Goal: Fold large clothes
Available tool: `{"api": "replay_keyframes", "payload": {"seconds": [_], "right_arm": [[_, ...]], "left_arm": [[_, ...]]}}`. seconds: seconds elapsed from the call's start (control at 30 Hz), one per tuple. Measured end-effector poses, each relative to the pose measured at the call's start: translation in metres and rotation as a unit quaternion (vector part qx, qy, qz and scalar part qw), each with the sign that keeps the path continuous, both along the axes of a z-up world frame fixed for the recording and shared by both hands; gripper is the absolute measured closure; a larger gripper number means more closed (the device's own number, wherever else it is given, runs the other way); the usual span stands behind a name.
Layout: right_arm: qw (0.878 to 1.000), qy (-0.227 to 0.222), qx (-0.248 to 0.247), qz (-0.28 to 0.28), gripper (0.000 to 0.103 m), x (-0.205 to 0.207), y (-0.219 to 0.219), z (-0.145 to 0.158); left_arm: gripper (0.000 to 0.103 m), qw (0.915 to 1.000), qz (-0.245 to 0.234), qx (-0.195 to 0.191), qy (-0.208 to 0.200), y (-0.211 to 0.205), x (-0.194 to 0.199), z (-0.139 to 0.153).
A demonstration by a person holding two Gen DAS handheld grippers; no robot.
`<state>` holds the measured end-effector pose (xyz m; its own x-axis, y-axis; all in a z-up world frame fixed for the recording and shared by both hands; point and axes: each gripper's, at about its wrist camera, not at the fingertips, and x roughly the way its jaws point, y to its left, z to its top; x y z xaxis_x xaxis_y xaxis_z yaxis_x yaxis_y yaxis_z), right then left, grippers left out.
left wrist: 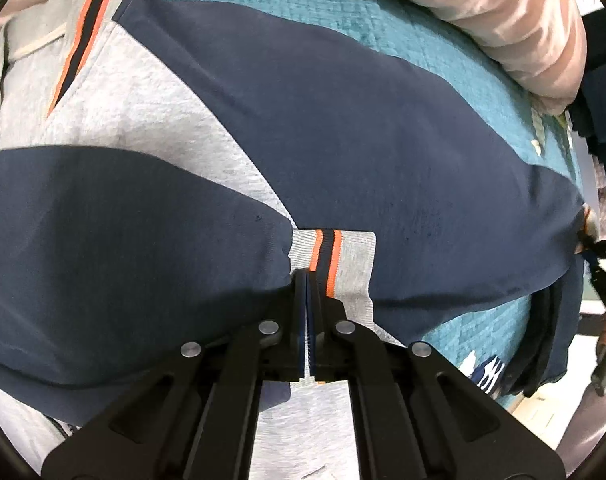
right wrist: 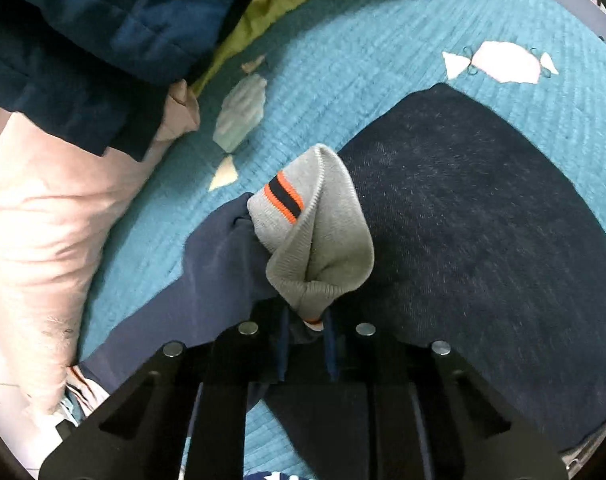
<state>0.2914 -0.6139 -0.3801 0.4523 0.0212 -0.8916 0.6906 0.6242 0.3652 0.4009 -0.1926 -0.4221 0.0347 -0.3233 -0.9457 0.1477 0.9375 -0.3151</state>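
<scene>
A: What's underneath everything?

B: A teal quilted bedspread (right wrist: pixel 335 80) with pale candy-shaped patches. A pink pillow (left wrist: pixel 515 28) lies along its edge at 1 o'clock in the left wrist view. At 10 o'clock in the right wrist view sits a blue padded jacket (right wrist: pixel 103 28) with a yellow-green cloth (right wrist: pixel 263 12) beside it.

A: And the garment?

B: A navy and grey sweatshirt (left wrist: pixel 343 128) is spread across the bedspread, its sleeves navy.

A: The grippers?

B: The left gripper (left wrist: pixel 307 280) has its fingers pressed nearly together on the grey cuff (left wrist: pixel 335 264) with orange stripes at centre. The right gripper (right wrist: pixel 307 320) pinches the other cuff (right wrist: pixel 315 232), which bunches up above its narrowly parted fingers. A pale floor strip shows at 4 o'clock in the left view.
</scene>
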Motion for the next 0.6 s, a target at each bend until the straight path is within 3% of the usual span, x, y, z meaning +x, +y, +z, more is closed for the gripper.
{"api": "replay_keyframes", "payload": {"seconds": [0.23,0.4,0.53,0.6], "right_arm": [[0.996,-0.070,0.010,0.060,0.092,-0.023,0.049,0.058],[0.987,-0.101,0.009,0.128,0.092,-0.028,0.112,0.104],[0.976,-0.113,0.021,0.184,0.092,-0.022,0.170,0.129],[0.971,-0.115,0.018,0.210,0.092,-0.017,0.202,0.140]], "left_arm": [[0.101,0.9997,0.016,0.016,0.013,-0.001,0.002,0.002],[0.101,0.9987,-0.014,0.048,-0.002,-0.008,-0.001,0.019],[0.101,1.0000,-0.004,-0.005,-0.006,0.006,-0.010,0.050],[0.101,0.9997,-0.004,-0.009,-0.022,0.020,-0.014,0.068]]}}
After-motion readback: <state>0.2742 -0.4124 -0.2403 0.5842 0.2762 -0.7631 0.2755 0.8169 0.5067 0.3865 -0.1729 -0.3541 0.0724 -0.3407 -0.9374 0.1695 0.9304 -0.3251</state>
